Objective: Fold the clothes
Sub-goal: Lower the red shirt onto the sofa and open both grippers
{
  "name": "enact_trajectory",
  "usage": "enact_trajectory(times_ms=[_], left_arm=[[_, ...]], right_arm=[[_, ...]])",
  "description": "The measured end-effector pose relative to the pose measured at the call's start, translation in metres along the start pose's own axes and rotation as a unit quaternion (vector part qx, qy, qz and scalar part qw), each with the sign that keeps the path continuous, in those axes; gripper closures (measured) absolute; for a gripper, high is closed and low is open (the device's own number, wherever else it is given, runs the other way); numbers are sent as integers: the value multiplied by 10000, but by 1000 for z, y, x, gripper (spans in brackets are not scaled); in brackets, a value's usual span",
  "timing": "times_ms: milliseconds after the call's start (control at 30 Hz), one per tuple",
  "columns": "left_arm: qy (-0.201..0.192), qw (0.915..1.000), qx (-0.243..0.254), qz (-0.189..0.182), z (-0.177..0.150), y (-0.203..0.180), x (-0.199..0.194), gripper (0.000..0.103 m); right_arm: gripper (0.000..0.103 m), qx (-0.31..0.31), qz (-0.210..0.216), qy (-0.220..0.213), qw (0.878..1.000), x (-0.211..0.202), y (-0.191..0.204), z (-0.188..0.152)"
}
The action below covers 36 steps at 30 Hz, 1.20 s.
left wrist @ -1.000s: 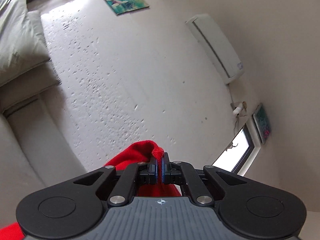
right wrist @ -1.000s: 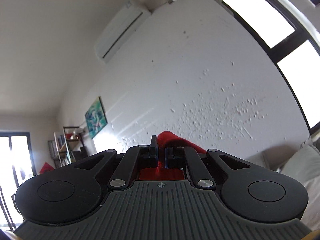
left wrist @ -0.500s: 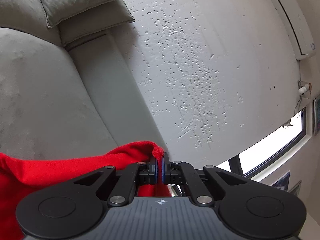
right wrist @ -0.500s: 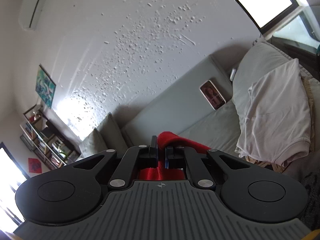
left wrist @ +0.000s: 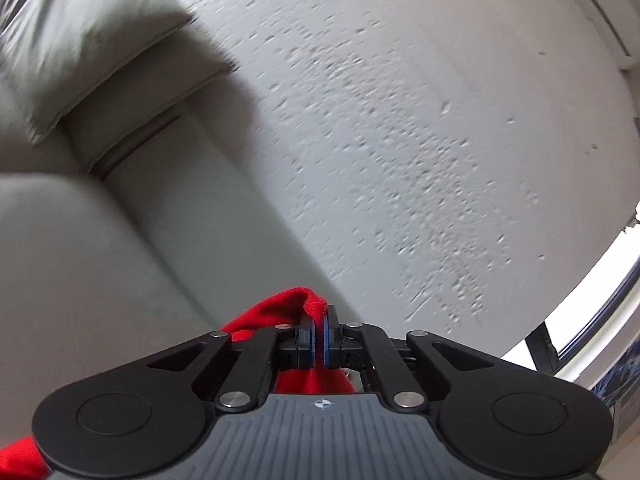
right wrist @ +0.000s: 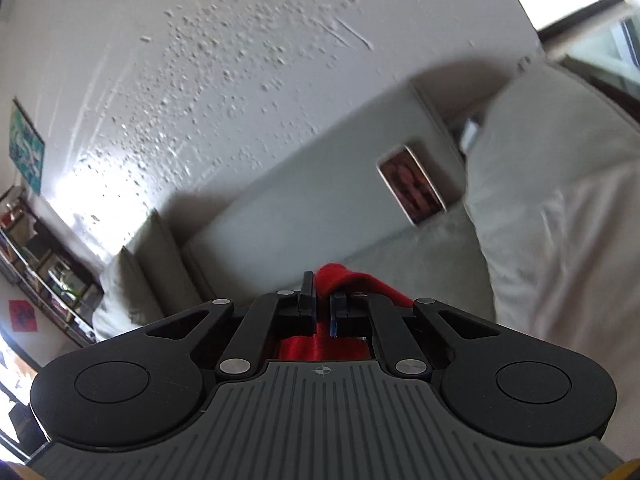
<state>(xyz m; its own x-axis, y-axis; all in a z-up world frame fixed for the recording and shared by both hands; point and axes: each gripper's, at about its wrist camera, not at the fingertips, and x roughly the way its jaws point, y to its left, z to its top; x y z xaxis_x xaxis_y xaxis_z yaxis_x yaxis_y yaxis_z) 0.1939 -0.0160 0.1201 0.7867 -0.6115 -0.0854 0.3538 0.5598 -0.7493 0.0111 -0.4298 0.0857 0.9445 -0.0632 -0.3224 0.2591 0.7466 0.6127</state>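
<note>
Both grippers hold the red garment [left wrist: 276,316] up over the grey sofa [left wrist: 80,240]. The left gripper [left wrist: 319,344] has its jaws clamped on a rolled red edge, and the cloth falls away below it toward the lower left of that view. The right gripper [right wrist: 322,312] also has its jaws pinched on a bunched red edge [right wrist: 340,276], though a narrow gap shows between them where the cloth is thin. How the rest of the garment hangs or lies is hidden under the gripper bodies, so the stage of the fold cannot be read.

As a judgement: with a piece of cloth gripped at two points, the step goes best if both grippers stay level and spread enough to keep the held edge taut, so the cloth drapes flat rather than twisting. The bite on each side looks shallow, so jerks could pull the edge free.

The garment looks soft and thick, fleece-like, with a rounded hem. The sofa seat is a matte, finely napped fabric with firm, squared cushions; a looser pillow [left wrist: 80,32] sits at its back corner. A pale garment [right wrist: 560,220] drapes over a cushion at the sofa's right end, near a small framed picture [right wrist: 412,184].
</note>
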Motion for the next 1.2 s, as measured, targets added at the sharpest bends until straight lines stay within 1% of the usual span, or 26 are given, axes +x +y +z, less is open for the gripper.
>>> enact_trajectory(times_ms=[33,100,167,200,233,300,367,400,433,467,533,567,600,633,700,733,767,867,1100,1200], left_arm=[[-236,9994,174,-183,17,-24,-8,103],[-700,9953,464,-481,47,-61,-24,102],[-1051,9899,649,-696,66,-83,-42,102],[-1148,9882,672,-754,69,-85,-48,102],[-1244,9865,694,-813,71,-87,-54,102],[-1354,9847,680,-863,68,-84,-69,102],[-1281,9869,585,-787,54,-67,-79,102],[-1150,9898,509,-670,39,-52,-82,102],[-1018,9923,433,-554,23,-38,-85,102],[-855,9948,361,-414,8,-23,-87,102],[-341,9992,224,41,-27,13,-86,102],[-52,9996,56,284,-46,34,-86,102],[243,9982,-193,510,-63,56,-85,102],[462,9952,-457,736,-79,76,-86,102],[742,9872,-868,1116,-106,109,-91,102],[805,9841,-961,1259,-115,118,-97,103],[847,9818,-1019,1358,-121,125,-102,102],[934,9782,-1032,1538,-129,133,-118,103],[1054,9763,-801,1712,-125,121,-146,102],[1149,9728,-749,1864,-128,118,-154,102]], right_arm=[[98,-193,153,-237,9994,-5,23,20],[98,-588,454,-713,9947,-19,69,58],[98,-1030,682,-1158,9856,-43,104,80],[98,-1216,759,-1324,9808,-54,117,87],[98,-1384,830,-1455,9761,-64,128,91],[98,-1576,930,-1533,9711,-79,135,88],[98,-1677,1002,-1536,9686,-87,131,74],[98,-1704,1029,-1502,9684,-89,125,63],[97,-1688,1021,-1400,9703,-88,115,50],[97,-1604,955,-1188,9752,-83,101,34],[97,-1433,822,-760,9833,-72,71,1],[97,-1346,755,-546,9865,-66,56,-16],[97,-1208,657,-295,9901,-59,39,-33],[97,-956,509,8,9941,-49,17,-53],[97,-334,224,585,9975,-34,-27,-92],[97,-16,96,813,9966,-30,-48,-112],[97,184,21,952,9953,-30,-61,-126],[97,388,-90,1147,9926,-39,-75,-149],[98,862,-348,1597,9828,-61,-107,-201],[98,967,-439,1744,9789,-66,-114,-216]])
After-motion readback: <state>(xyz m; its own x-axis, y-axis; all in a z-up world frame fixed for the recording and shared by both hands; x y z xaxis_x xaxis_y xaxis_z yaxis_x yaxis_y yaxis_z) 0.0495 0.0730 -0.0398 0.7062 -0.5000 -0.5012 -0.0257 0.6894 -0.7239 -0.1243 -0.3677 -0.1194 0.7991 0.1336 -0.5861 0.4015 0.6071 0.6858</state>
